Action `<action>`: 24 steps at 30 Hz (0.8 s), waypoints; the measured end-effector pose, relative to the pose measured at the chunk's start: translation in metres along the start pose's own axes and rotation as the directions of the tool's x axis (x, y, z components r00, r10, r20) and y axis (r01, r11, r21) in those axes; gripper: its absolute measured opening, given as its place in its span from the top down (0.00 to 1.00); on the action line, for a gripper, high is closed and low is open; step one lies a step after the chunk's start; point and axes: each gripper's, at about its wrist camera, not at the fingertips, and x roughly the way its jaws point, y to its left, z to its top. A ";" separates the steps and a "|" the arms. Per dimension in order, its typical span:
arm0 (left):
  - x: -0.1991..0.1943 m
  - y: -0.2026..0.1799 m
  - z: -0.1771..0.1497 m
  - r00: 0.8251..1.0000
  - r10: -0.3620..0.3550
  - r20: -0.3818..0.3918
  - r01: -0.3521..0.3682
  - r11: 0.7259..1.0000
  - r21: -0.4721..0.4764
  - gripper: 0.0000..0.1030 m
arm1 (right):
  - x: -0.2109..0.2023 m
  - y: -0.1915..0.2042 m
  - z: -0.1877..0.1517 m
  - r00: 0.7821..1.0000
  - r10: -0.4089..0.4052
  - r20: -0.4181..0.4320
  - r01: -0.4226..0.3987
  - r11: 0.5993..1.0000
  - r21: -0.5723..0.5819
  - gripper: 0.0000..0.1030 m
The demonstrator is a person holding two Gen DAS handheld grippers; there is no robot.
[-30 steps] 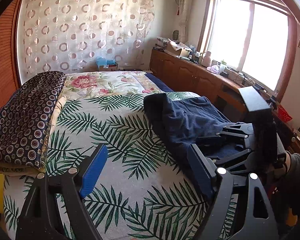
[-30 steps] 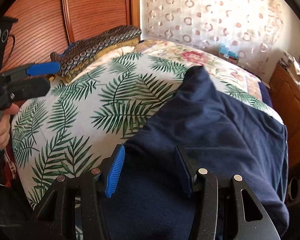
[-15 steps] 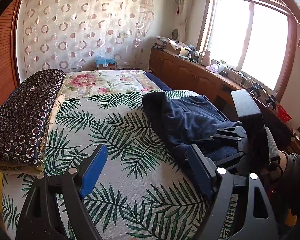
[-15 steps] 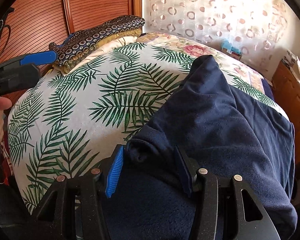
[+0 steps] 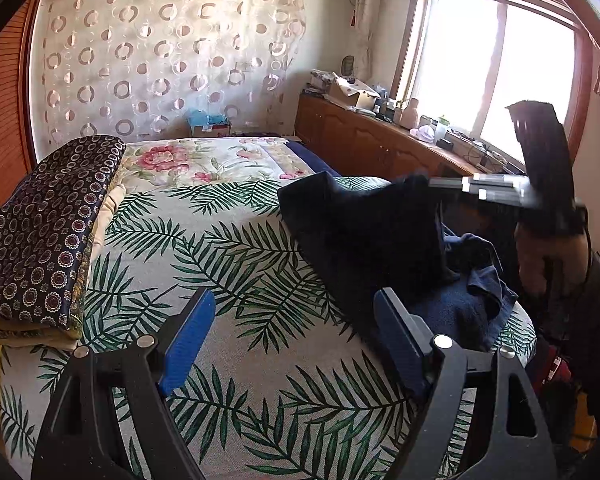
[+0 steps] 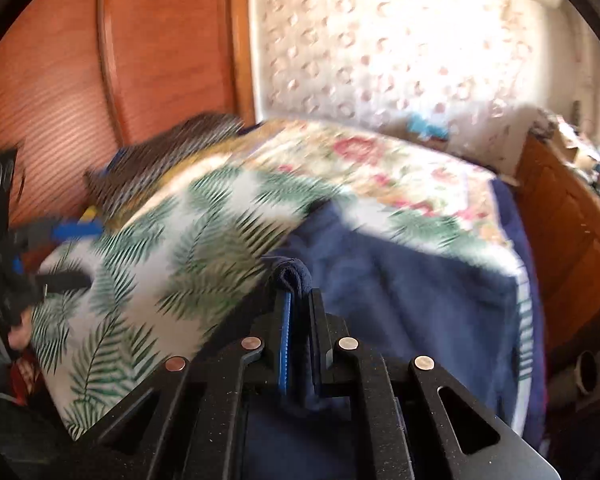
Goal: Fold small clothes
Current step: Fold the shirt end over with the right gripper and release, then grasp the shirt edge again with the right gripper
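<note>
**Edge of the navy garment pinched and lifted**

Clamped now on a rolled edge of the navy garment (image 6: 296,276) — right gripper (image 6: 298,312) with pads pressed together, a thin bunch of cloth caught between them. Half a second ago merely straddling that same edge with the pads apart; since then closed and raised off the bed, hence the blur across the whole right wrist view. Seen from the left wrist view as a dark flap of the navy garment (image 5: 364,224) pulled up and hanging from the right gripper (image 5: 432,184), with the remainder crumpled on the near right part of the palm-leaf bedspread (image 5: 204,248), close to the bed's edge.

Left gripper (image 5: 296,332) held wide apart with nothing between the pads, hovering over bare bedspread, unmoved from a second ago. Well away to the left, a folded patterned stack (image 5: 44,232) against the headboard side — untouched.

Judged as the opening of the fold: grasp secured, cloth not yet spread or flattened. Likely next, a second corner taken by the free left gripper so the piece can be shaken out and laid flat. Main risk — a thin pinch slipping as the weight of the hanging cloth comes on.
</note>
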 end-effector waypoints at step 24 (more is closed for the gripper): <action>0.024 -0.034 -0.008 0.997 -0.040 -0.065 0.043 0.998 0.045 0.20 | 0.040 -0.087 0.013 0.923 -0.364 -0.127 0.380 0.915 0.135 0.73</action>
